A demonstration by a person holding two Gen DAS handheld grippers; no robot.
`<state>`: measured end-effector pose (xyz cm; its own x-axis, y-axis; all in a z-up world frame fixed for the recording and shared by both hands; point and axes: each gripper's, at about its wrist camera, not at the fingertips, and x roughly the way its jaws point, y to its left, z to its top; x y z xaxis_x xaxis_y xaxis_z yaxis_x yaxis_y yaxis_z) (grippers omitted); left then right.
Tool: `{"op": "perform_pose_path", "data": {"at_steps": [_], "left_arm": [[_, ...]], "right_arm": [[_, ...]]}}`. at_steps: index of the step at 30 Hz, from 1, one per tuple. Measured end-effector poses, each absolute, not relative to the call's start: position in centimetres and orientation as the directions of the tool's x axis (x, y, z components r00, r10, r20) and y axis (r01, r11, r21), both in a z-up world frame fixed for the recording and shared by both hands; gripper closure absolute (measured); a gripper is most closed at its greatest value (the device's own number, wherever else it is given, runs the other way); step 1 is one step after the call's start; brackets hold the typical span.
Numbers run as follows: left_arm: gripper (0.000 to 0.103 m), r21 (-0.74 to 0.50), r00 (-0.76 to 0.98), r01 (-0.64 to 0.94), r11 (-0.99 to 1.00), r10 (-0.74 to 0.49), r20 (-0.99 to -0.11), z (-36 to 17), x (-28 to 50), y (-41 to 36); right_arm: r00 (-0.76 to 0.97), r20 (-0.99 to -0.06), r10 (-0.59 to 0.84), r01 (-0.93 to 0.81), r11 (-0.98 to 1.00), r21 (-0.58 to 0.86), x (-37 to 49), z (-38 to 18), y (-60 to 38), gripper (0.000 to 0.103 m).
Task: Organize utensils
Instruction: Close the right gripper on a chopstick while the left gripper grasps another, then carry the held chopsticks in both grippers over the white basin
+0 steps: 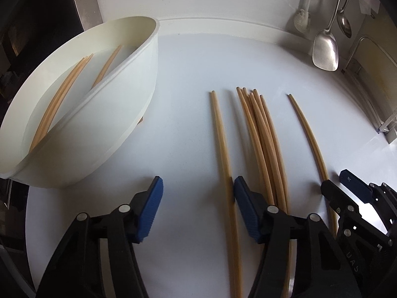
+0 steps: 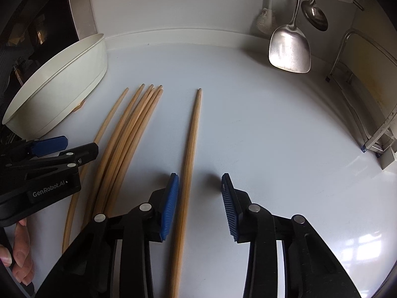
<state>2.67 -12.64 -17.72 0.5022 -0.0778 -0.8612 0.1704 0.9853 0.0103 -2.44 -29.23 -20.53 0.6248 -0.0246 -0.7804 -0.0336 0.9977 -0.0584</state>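
Wooden chopsticks lie lengthwise on the white counter (image 1: 188,57). A white divided tray (image 1: 119,114) at the left holds several chopsticks (image 1: 64,94) in one compartment and more (image 1: 109,62) in the other. My left gripper (image 1: 198,198) is open low over the counter, and a single chopstick (image 1: 220,144) lies between its fingers, close against the right pad (image 1: 244,206). My right gripper (image 2: 199,193) is open too, with another single chopstick (image 2: 192,149) between its fingers, near the left pad (image 2: 171,198). A bundle of several chopsticks (image 2: 129,136) lies between the two grippers.
A steel spatula (image 2: 289,49), a ladle (image 2: 315,15) and a white brush (image 2: 266,19) hang at the back right wall. A metal rack (image 2: 367,114) stands at the right edge. A person's fingers (image 2: 19,248) hold the left gripper's handle.
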Motion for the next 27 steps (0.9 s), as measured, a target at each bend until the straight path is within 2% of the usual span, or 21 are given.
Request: {"op": "perform_pose_path", "data": {"at_steps": [1,3,4,5,6,16,22,27], "left_arm": [[0.056,0.01,0.505,0.178,0.984,-0.083,-0.859,-17.7,2.4,-12.7],[0.07,0.009,0.507,0.189,0.982,-0.09,-0.857,-17.6,2.1,-12.8],[0.074,0.009,0.508,0.191,0.982,-0.091,-0.857,-17.6,1.9,-12.7],[0.086,0.011,0.51,0.192,0.981,-0.091,-0.856,-17.6,1.5,-12.5],[0.093,0.014,0.51,0.193,0.981,-0.088,-0.856,-17.6,1.6,-12.6],[0.096,-0.058,0.467,0.205,0.977,-0.15,-0.872,-17.1,1.5,-11.7],[0.096,-0.077,0.481,0.208,0.975,-0.17,-0.86,-14.4,0.8,-11.2],[0.096,-0.054,0.536,0.173,0.983,-0.141,-0.832,-10.4,0.1,-10.1]], "right_arm": [[0.625,-0.78,-0.025,-0.036,0.998,-0.061,-2.5,-20.6,-29.2,0.073],[0.624,-0.781,-0.02,-0.041,0.997,-0.059,-2.5,-20.5,-29.0,0.081],[0.624,-0.781,-0.021,-0.042,0.997,-0.061,-2.5,-20.5,-29.0,0.088],[0.624,-0.781,-0.023,-0.042,0.997,-0.063,-2.5,-20.5,-29.0,0.095],[0.624,-0.781,-0.022,-0.041,0.997,-0.061,-2.5,-20.5,-29.0,0.096],[0.614,-0.787,0.059,-0.01,0.998,0.067,-3.0,-20.1,-30.2,0.097],[0.633,-0.77,0.085,-0.013,0.995,0.099,-3.9,-17.9,-30.2,0.097],[0.658,-0.745,0.109,-0.047,0.993,0.104,-4.3,-14.5,-29.5,0.097]]}}
